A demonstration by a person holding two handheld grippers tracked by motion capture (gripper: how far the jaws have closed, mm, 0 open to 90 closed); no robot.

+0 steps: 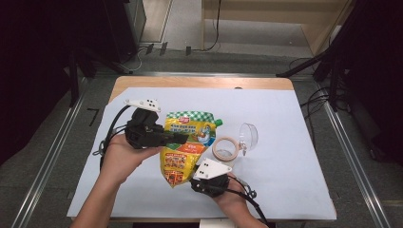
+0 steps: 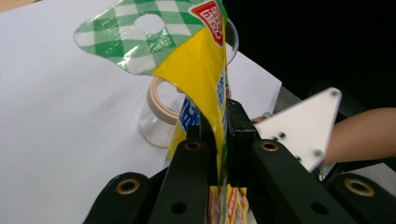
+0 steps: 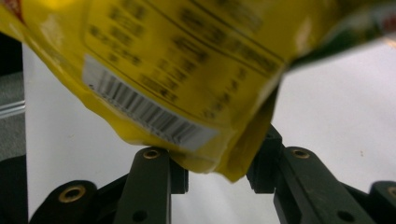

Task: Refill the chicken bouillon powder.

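The left gripper (image 1: pixel 183 137) has its fingers clamped on the pouch (image 1: pixel 186 145), held above the surface (image 1: pixel 285 142). The right gripper (image 1: pixel 196 176), at the pouch's five o'clock, has its fingers around the bottom corner, pads apart. At three o'clock, a tape roll (image 1: pixel 226 148) leans on a clear cup (image 1: pixel 247 137).

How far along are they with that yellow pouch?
Done: the left gripper is clamped on the yellow pouch and holds it off the white sheet. In hand: the right gripper has its fingers around the pouch's bottom corner. Left: the tape roll and clear cup lie untouched nearby.
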